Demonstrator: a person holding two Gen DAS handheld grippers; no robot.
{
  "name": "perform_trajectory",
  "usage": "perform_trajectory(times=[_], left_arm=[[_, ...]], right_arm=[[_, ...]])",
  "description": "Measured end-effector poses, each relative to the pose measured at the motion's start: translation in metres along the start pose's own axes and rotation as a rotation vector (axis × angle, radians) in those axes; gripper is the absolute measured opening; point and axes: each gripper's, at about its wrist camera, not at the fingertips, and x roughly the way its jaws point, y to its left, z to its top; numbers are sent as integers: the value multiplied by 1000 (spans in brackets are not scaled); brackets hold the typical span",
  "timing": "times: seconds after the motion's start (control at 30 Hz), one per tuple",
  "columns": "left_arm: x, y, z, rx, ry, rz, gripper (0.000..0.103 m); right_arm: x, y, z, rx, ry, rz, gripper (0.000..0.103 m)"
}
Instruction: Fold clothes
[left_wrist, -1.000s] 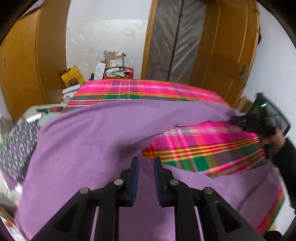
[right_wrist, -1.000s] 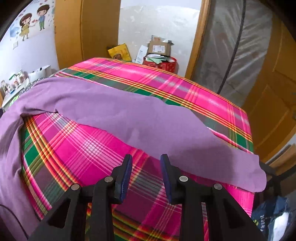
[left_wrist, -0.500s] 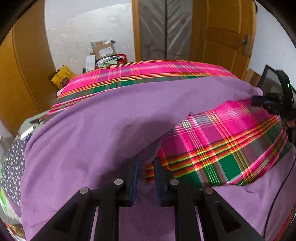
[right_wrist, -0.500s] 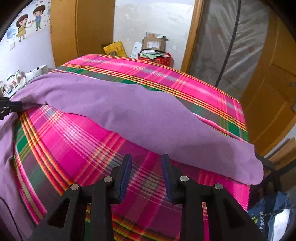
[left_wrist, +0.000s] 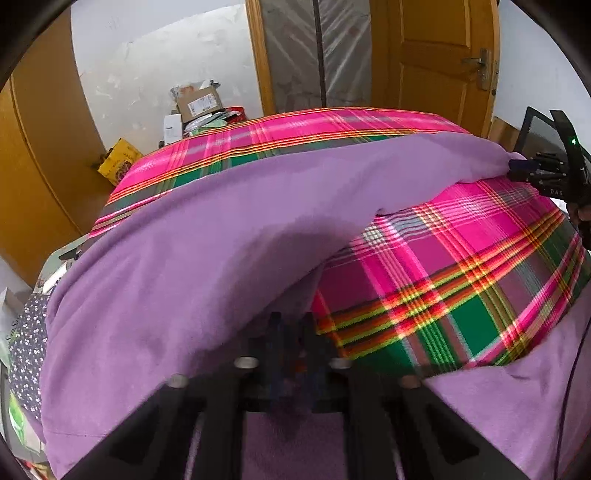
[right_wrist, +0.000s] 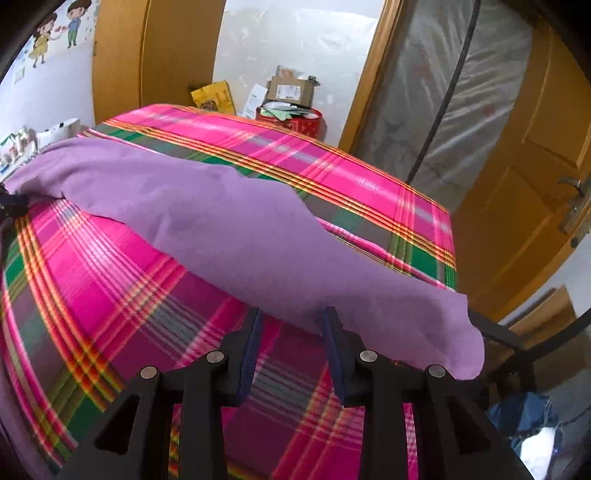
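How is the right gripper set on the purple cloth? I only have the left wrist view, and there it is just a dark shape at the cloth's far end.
Observer: In the right wrist view the right gripper is open. The edge of the purple cloth meets its fingertips but is not clamped.
Operator: What shows between the fingers?
Observer: Only the plaid sheet, with no cloth in the gap.
Operator: And to that gripper's right?
Observer: The cloth's rounded end hangs past the bed corner, in front of a dark frame.
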Motion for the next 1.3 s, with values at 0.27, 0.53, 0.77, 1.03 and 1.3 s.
perform_trajectory(times=[0.27, 0.53, 0.77, 1.03, 1.3], left_arm=[[-33, 18, -4, -40, -87, -105, 2], [-73, 52, -8, -104, -179, -212, 2], [-60, 56, -16, -134, -128, -253, 2], [-83, 42, -17, -157, -180, -274, 3], [-88, 24, -21, -150, -177, -284, 3]], right_arm=[[5, -12, 12, 25, 13, -34, 5], [-20, -58, 27, 226, -12, -52, 8], [-27, -93, -2, 481, -4, -32, 33], [-22, -140, -68, 865, 5, 22, 34], [-4, -165, -86, 1106, -65, 194, 40]])
